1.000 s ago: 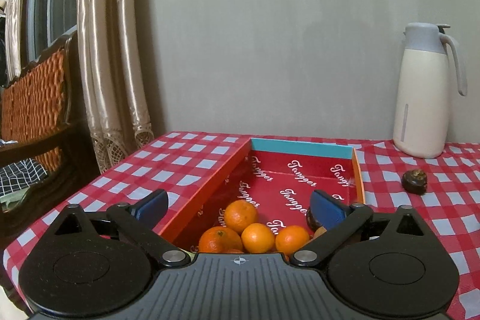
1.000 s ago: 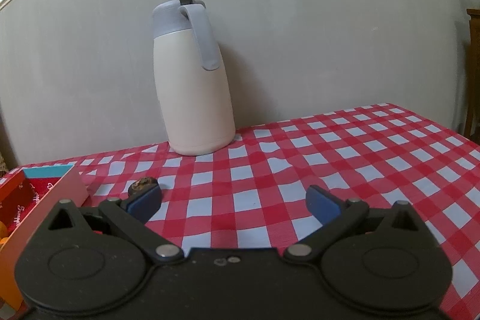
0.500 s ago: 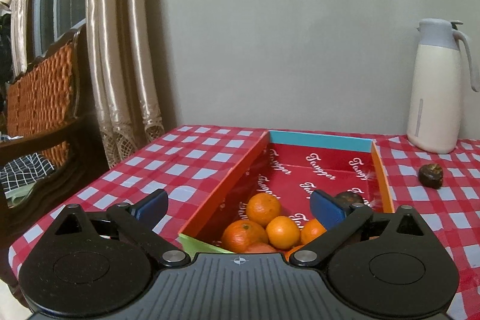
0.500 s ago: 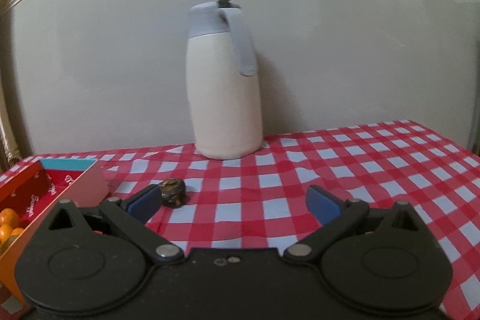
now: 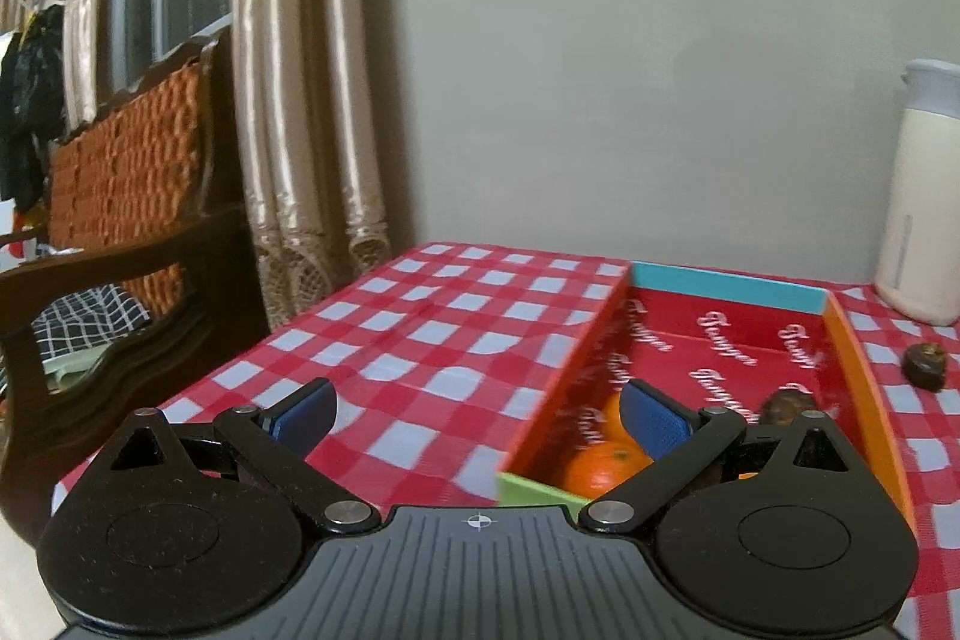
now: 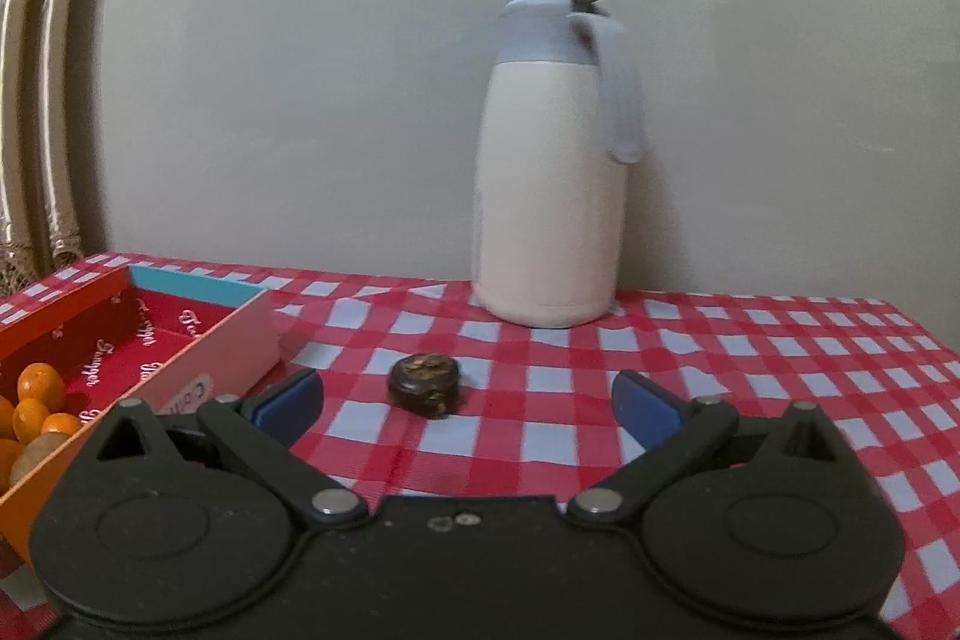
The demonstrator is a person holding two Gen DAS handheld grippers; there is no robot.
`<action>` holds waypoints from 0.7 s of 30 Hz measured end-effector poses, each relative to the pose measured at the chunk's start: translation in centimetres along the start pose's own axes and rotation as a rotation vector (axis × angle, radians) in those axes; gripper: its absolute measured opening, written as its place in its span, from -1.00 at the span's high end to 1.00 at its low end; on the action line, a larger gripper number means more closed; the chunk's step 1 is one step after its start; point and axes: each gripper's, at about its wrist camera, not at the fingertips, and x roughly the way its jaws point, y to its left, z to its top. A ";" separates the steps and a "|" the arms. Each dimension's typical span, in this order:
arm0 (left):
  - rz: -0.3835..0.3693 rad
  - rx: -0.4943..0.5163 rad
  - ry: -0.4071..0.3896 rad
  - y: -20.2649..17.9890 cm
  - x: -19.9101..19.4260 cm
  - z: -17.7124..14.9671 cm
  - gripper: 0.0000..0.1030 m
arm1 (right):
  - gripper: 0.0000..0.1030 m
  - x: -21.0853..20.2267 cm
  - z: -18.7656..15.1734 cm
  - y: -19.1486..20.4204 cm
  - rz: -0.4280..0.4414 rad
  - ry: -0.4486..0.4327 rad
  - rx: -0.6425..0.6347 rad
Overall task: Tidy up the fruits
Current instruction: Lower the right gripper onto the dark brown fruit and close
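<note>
Between right gripper (image 6: pixel 465 403)'s spread fingers now sits dark wrinkled round fruit (image 6: pixel 425 384), centred since 1 s ago — pickup next, prob. Left gripper (image 5: pixel 477 415) open, empty, swung off red cardboard box (image 5: pixel 849 340).

A cream thermos jug (image 6: pixel 549 196) with a grey lid and handle stands upright at the table's (image 6: pixel 750 358) far edge, against the plain wall at 12 o'clock. At 9 o'clock hang beige curtains (image 5: pixel 300 100), with a dark wooden chair (image 5: pixel 126 196) with an orange woven back beside them.
</note>
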 end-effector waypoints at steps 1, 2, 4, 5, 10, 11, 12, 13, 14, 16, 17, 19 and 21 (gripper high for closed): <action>0.007 -0.008 0.003 0.5 0.2 0.0 -0.94 | -0.99 0.3 0.0 0.2 0.005 0.005 -0.001; 0.014 -0.021 0.008 1.1 0.4 0.0 -0.94 | -0.98 0.6 0.0 0.4 0.010 0.012 -0.001; 0.025 -0.049 0.018 2.1 0.7 0.0 -0.94 | -0.96 1.6 0.1 0.9 0.022 0.035 -0.002; 0.033 -0.059 0.021 2.6 0.8 0.0 -0.94 | -0.94 2.1 0.1 1.1 0.024 0.049 -0.007; 0.100 -0.110 0.037 5.3 2.0 0.0 -0.94 | -0.67 4.7 0.5 1.9 0.027 0.101 0.004; 0.117 -0.123 0.044 6.0 2.3 0.1 -0.94 | -0.62 5.2 0.6 2.1 0.024 0.110 0.000; 0.128 -0.130 0.049 6.4 2.5 0.1 -0.94 | -0.62 5.7 0.7 2.2 0.017 0.118 -0.006; 0.144 -0.138 0.051 6.8 2.8 0.1 -0.94 | -0.62 6.1 0.8 2.3 0.010 0.122 -0.009; 0.160 -0.143 0.053 7.2 3.0 0.1 -0.94 | -0.61 6.6 0.8 2.3 0.005 0.128 -0.011; 0.181 -0.151 0.061 7.8 3.4 0.0 -0.94 | -0.57 7.4 1.0 2.4 0.000 0.145 -0.013; 0.185 -0.155 0.064 8.0 3.6 0.0 -0.94 | -0.53 7.9 1.0 2.4 -0.003 0.153 -0.013; 0.181 -0.158 0.069 8.2 3.8 -0.1 -0.94 | -0.48 8.6 1.1 2.4 0.004 0.172 -0.006; 0.183 -0.149 0.070 8.2 4.0 -0.1 -0.94 | -0.41 9.3 1.1 2.6 0.001 0.192 -0.007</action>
